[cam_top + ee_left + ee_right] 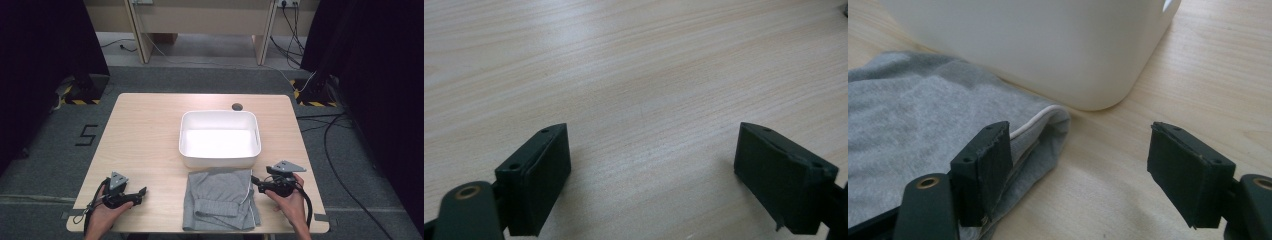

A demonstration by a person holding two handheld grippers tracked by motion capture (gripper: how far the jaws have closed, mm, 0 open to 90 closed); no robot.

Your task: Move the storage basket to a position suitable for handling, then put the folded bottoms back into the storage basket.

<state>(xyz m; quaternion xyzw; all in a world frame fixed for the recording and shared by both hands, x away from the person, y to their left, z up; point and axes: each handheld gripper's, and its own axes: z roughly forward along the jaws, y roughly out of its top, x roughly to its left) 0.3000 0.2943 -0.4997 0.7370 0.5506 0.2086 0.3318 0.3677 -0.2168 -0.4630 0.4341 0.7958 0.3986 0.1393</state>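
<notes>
Shorts (220, 199) lay folded on bench (145, 135), at 6 o'clock of empty white bin (220, 159). Right tongs (1080, 170) wide at their edge, left tongs (654, 175) wide, idle. Nothing gripped yet.

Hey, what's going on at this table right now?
A person holds a gripper in each hand at a wooden table. The right gripper, jaws open, is at the right edge of folded grey shorts lying in front of an empty white bin, not gripping them yet. The left gripper rests open over bare wood, apart from the shorts.
</notes>
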